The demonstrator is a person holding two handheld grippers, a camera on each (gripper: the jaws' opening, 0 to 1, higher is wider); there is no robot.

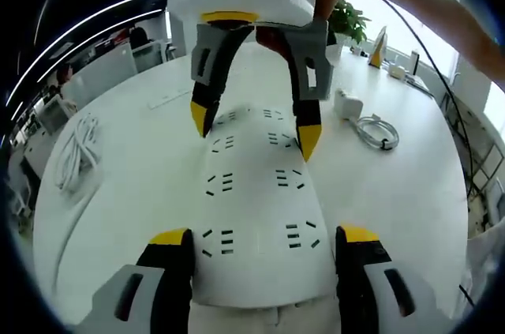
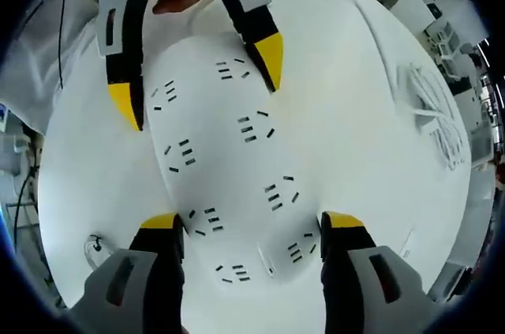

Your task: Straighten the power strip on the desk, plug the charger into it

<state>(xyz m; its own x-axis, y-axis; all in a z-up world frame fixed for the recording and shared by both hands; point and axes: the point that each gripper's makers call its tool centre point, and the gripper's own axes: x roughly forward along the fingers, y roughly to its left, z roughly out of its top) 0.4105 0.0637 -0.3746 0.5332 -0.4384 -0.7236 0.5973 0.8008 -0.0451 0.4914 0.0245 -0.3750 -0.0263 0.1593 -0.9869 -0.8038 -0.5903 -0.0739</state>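
Left gripper (image 1: 264,241) and right gripper (image 2: 251,225) spread wide, straddling opposite ends of the white power strip (image 1: 256,192) lying flat on the surface (image 1: 134,168). Charger (image 1: 348,103) with coiled cable resting nearby, apart from the strip.

White desk (image 1: 142,152), power strip (image 1: 256,215), charger (image 1: 348,103)

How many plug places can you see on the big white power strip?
8 in the left gripper view on the power strip: two columns of four, running from the near gripper's jaws toward the far gripper. More may be hidden.
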